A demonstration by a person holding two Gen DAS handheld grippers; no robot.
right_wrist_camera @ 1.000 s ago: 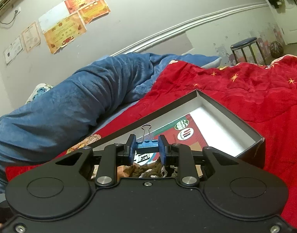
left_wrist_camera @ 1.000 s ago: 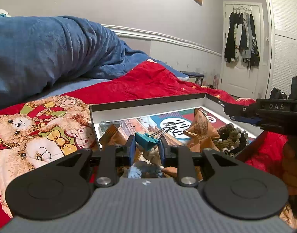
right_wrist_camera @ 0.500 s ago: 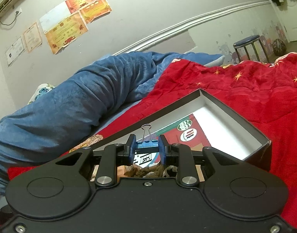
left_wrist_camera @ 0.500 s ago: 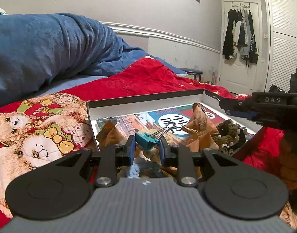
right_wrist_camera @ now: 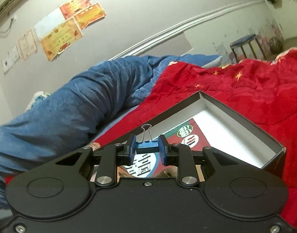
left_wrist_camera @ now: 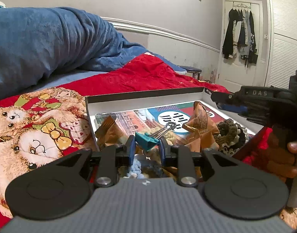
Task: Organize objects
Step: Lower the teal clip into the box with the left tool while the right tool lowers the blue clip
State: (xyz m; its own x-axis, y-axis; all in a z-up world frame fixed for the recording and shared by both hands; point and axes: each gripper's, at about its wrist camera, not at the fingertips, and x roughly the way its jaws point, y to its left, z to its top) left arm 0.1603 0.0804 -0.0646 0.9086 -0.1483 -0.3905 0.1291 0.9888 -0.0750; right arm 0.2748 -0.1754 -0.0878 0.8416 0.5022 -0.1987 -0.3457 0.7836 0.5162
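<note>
a: closest in, left gripper (left_wrist_camera: 146, 148) clamped on a teal binder clip (left_wrist_camera: 146, 143), body tilted between the pads, wire handles poking forward and to the right. anything below?

b: under and just ahead of those fingers, crumpled brown wrappers (left_wrist_camera: 199, 125) and a dark crocheted piece (left_wrist_camera: 231, 136) off to the right, all lying inside the shallow box (left_wrist_camera: 144, 99). printed sheet (left_wrist_camera: 167, 116) lining the bottom.

a: and the right gripper (right_wrist_camera: 146, 150)?

b: pinched on a blue binder clip (right_wrist_camera: 146, 147), held level, wire loop standing straight up above the pads. box beneath and ahead, far corner forward and to the right. in the left view, coming in from the right side over the box edge.

a: step in hand, then?

b: looks like carrying, both clips lifted clear and not yet set down. judging only, sorting small things out of or within the box.

a: next move?

b: needs a chosen spot for each clip, then lowering until the body rests before letting the pads part. worth levelling the teal one first, given the skewed grip. cannot tell the destination.

a: beyond the box?

b: red quilt (right_wrist_camera: 235, 89), bear-print cover (left_wrist_camera: 37, 128) to the left, blue blanket (left_wrist_camera: 41, 44) farther, then the wall.
</note>
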